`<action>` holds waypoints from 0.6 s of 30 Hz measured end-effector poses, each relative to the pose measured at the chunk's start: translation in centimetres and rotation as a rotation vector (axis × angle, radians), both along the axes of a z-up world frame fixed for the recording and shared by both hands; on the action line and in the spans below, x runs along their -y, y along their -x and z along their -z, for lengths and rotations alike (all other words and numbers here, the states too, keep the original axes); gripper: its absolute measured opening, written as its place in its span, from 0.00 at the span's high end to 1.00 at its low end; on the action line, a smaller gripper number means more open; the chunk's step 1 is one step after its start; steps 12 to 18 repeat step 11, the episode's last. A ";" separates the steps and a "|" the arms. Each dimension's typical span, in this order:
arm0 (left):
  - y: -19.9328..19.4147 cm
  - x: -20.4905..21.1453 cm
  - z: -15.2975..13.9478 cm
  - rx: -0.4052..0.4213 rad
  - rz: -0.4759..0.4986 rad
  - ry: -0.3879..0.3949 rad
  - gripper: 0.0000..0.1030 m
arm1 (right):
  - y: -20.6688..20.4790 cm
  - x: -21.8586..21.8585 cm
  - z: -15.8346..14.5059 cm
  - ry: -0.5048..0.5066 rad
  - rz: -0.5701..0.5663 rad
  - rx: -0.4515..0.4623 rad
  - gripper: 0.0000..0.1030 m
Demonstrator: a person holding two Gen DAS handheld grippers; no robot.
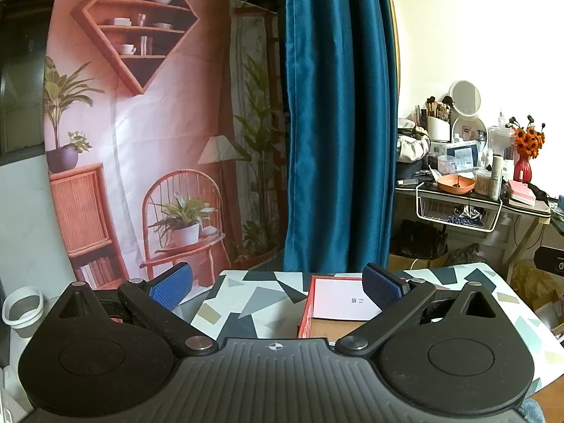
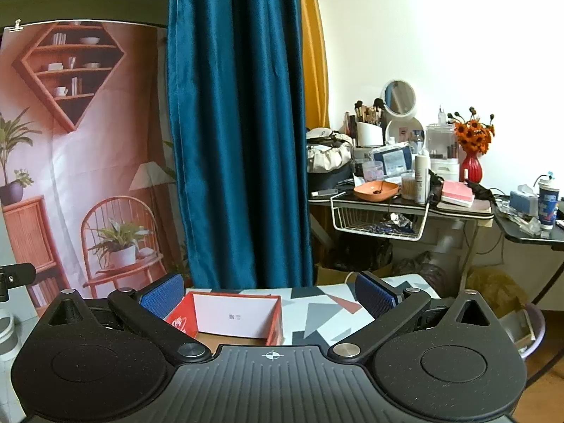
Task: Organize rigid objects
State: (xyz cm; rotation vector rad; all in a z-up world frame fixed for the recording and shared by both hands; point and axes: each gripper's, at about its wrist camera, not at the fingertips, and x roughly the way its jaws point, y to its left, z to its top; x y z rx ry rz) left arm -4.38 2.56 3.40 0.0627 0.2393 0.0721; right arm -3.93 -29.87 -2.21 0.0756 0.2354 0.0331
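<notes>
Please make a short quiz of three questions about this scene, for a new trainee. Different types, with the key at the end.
1. True or false: the left gripper holds the red box.
2. What lies inside the red box? A) a white card B) a spoon C) nothing
3. Fill in: the box stands on a table with a ______ patterned cover.

Key:
1. False; both the left and the right gripper are open and hold nothing.
2. A, the white card.
3. Geometric.
</notes>
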 end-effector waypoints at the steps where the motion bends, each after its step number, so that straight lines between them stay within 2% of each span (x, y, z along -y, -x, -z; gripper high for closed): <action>1: 0.0 0.0 0.1 -0.001 0.003 0.000 0.00 | 0.0 0.1 0.1 -0.002 0.001 -0.003 0.00; 18: -0.2 0.1 0.2 -0.007 0.003 0.000 0.00 | -0.3 0.1 0.4 -0.001 -0.004 -0.018 0.00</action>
